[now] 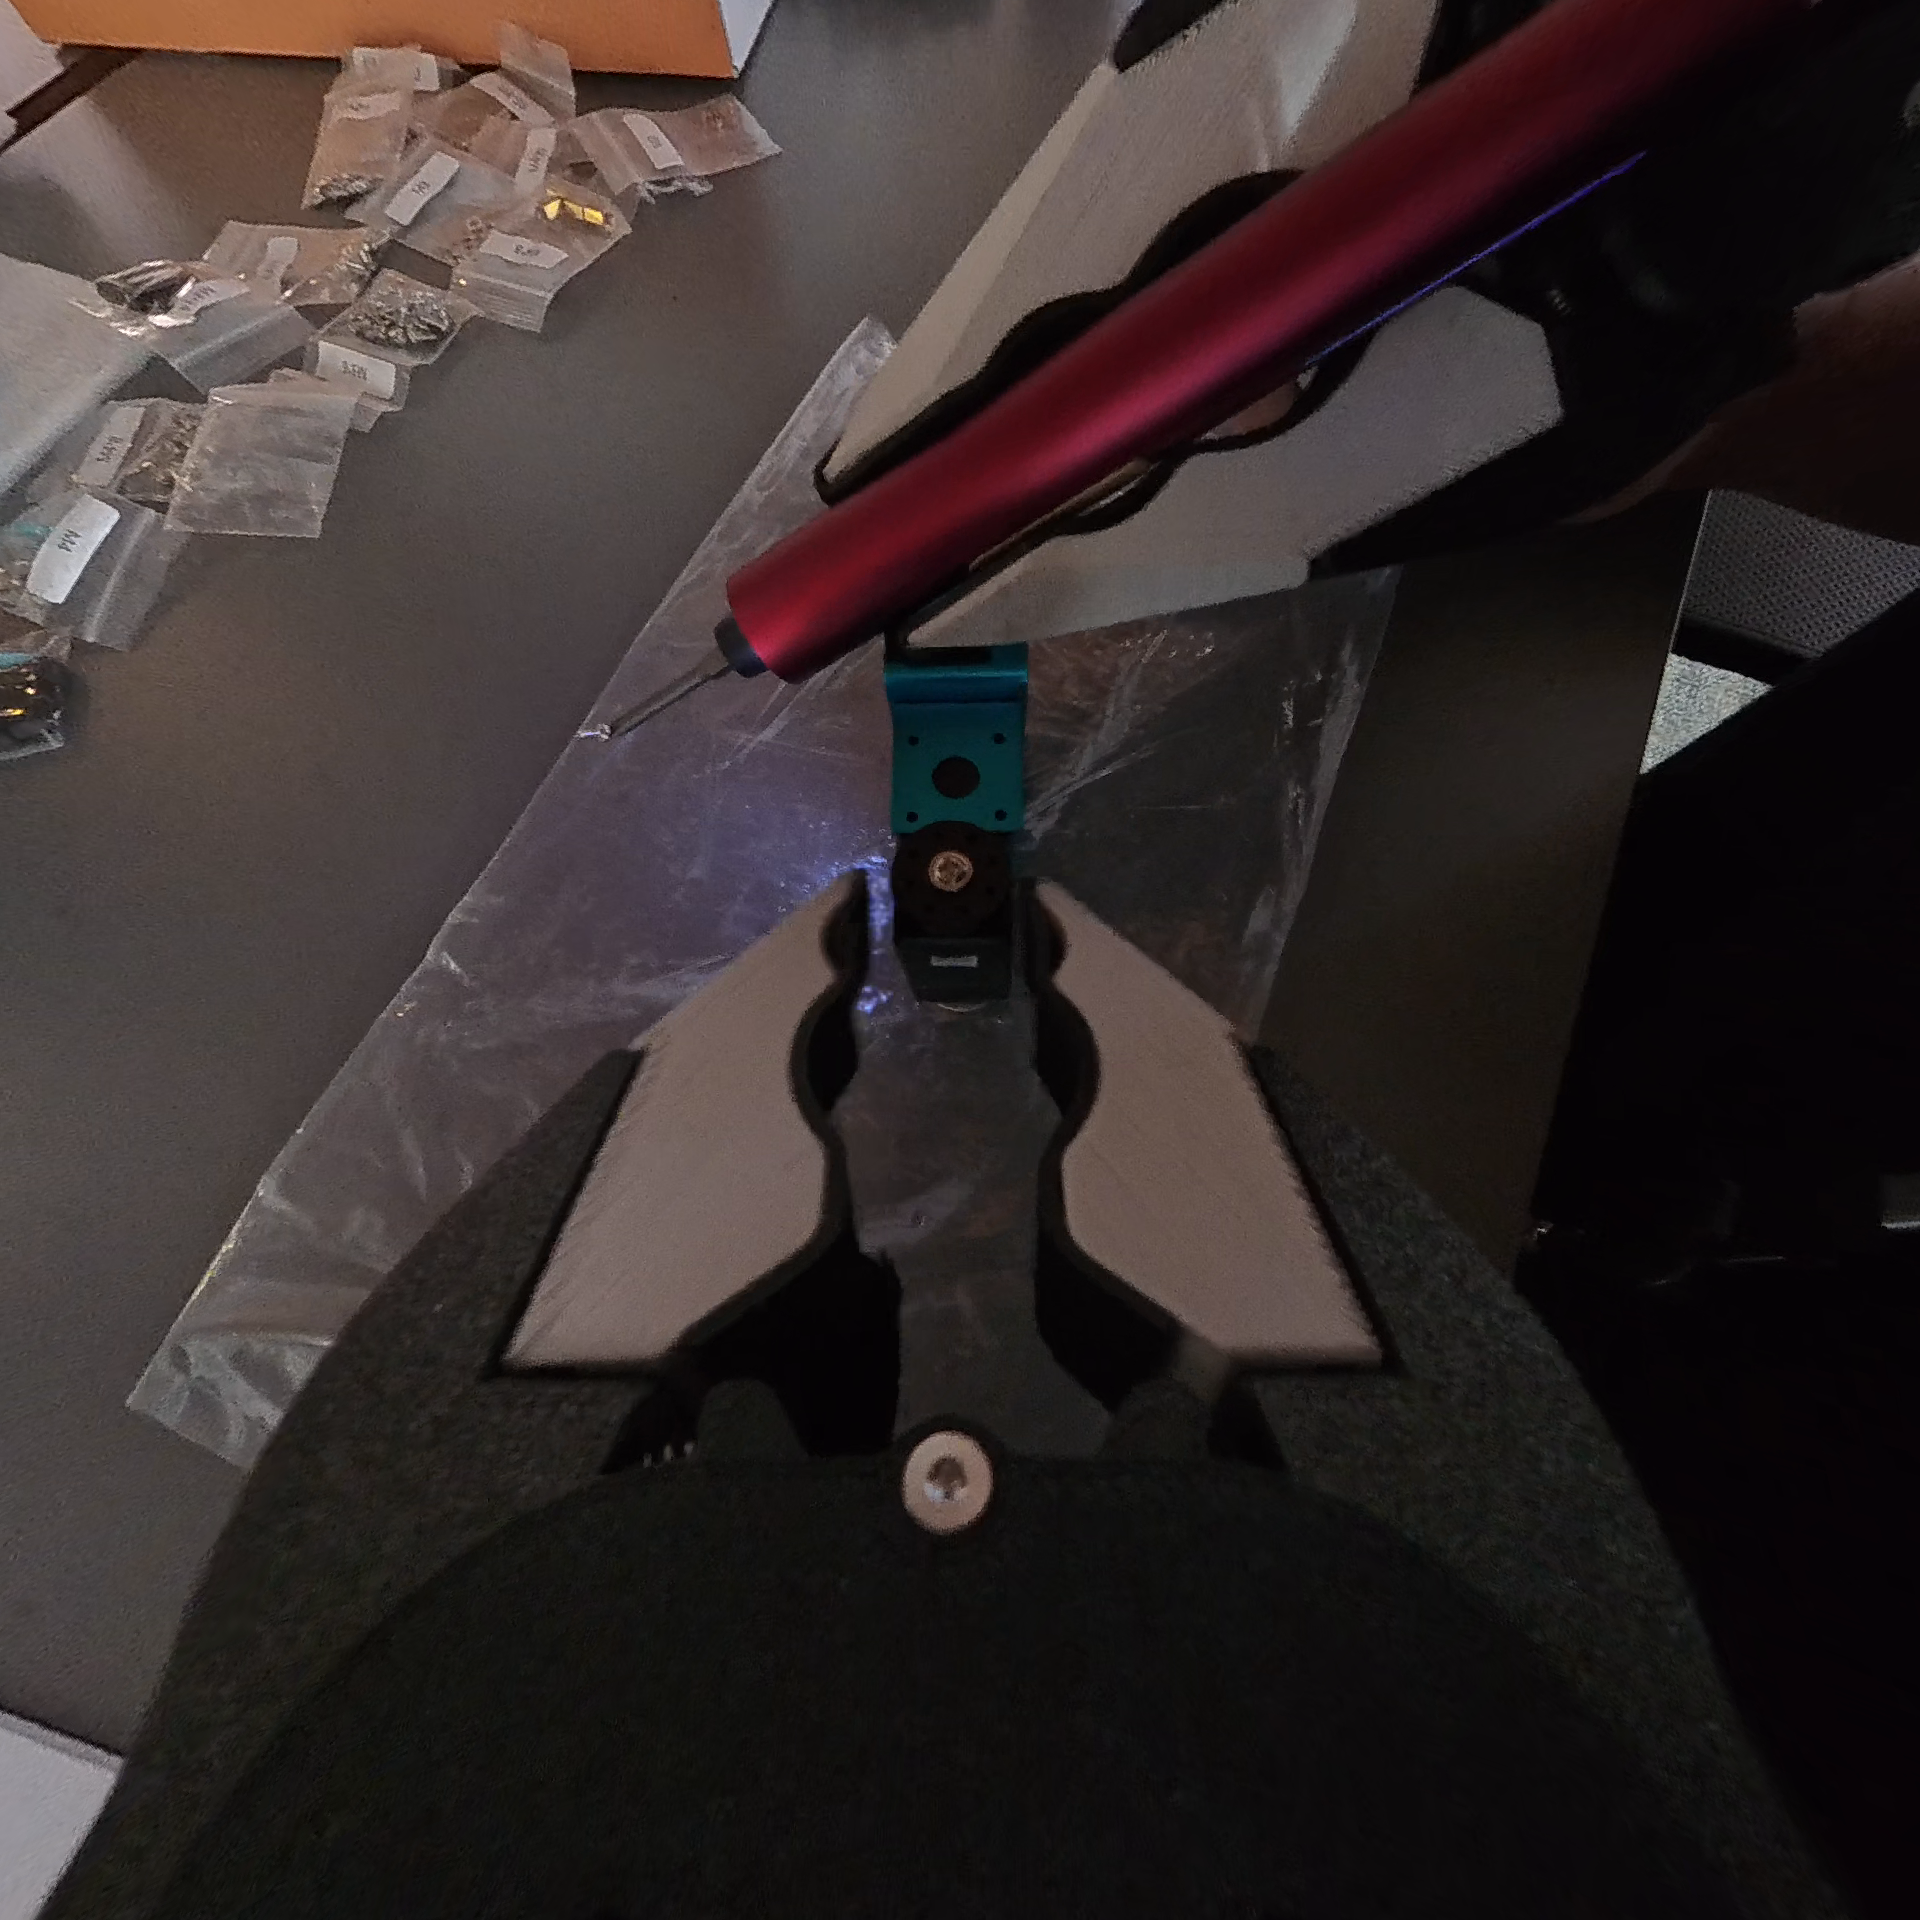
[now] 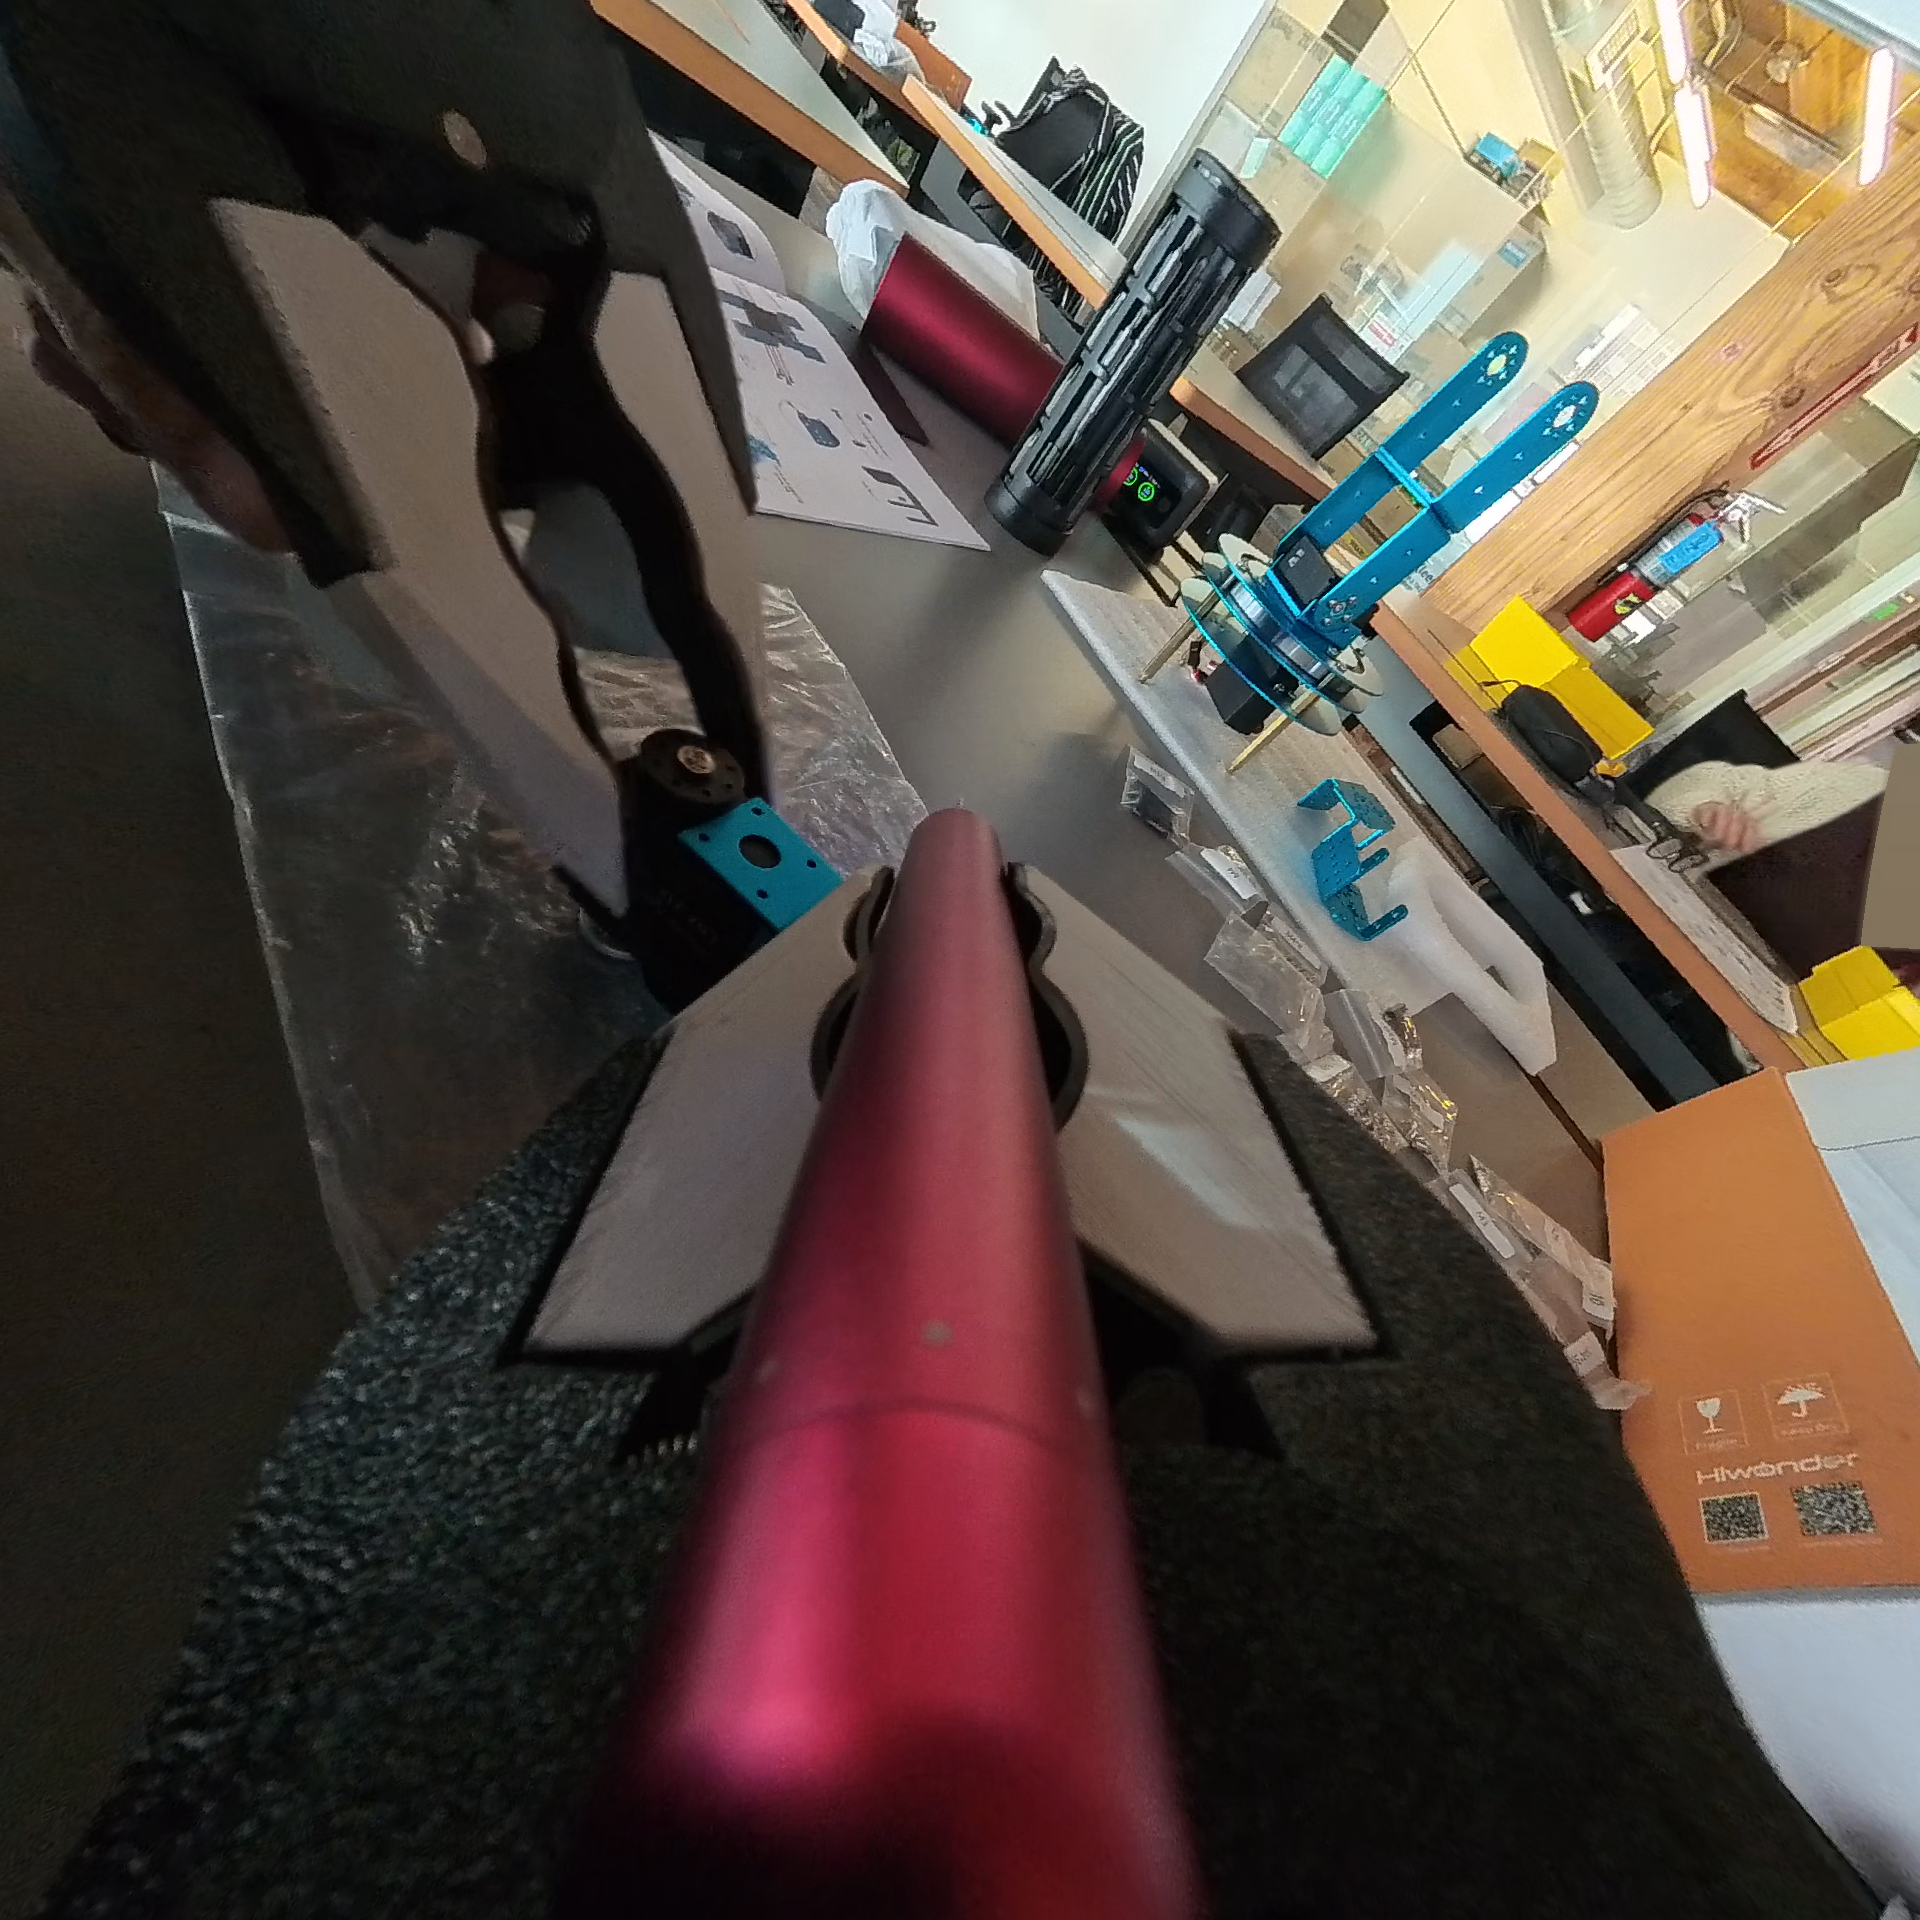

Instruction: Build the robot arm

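Note:
My left gripper (image 1: 951, 896) is shut on a black servo (image 1: 951, 961) with a round horn and a brass screw on top. A teal metal bracket (image 1: 958, 764) sits on the servo's far end. The servo rests on a clear plastic sheet (image 1: 623, 987). The left gripper also shows in the right wrist view (image 2: 675, 821), reaching down onto the servo (image 2: 686, 774) and bracket (image 2: 753, 857). My right gripper (image 2: 951, 883) is shut on a red electric screwdriver (image 2: 914, 1299). In the left wrist view that screwdriver (image 1: 1143, 364) slants down from the upper right, and its bit tip (image 1: 629, 724) touches the sheet left of the bracket.
Several small bags of screws (image 1: 395, 260) lie at the far left. An orange box (image 2: 1766, 1351) stands on the right. On the table are a blue robot arm base (image 2: 1351, 540), a loose blue bracket (image 2: 1345, 862), a black cylinder (image 2: 1132, 353), a red cylinder (image 2: 956, 322) and a printed manual (image 2: 821, 416). Across from one pair of fingers to the other is roughly 6 cm.

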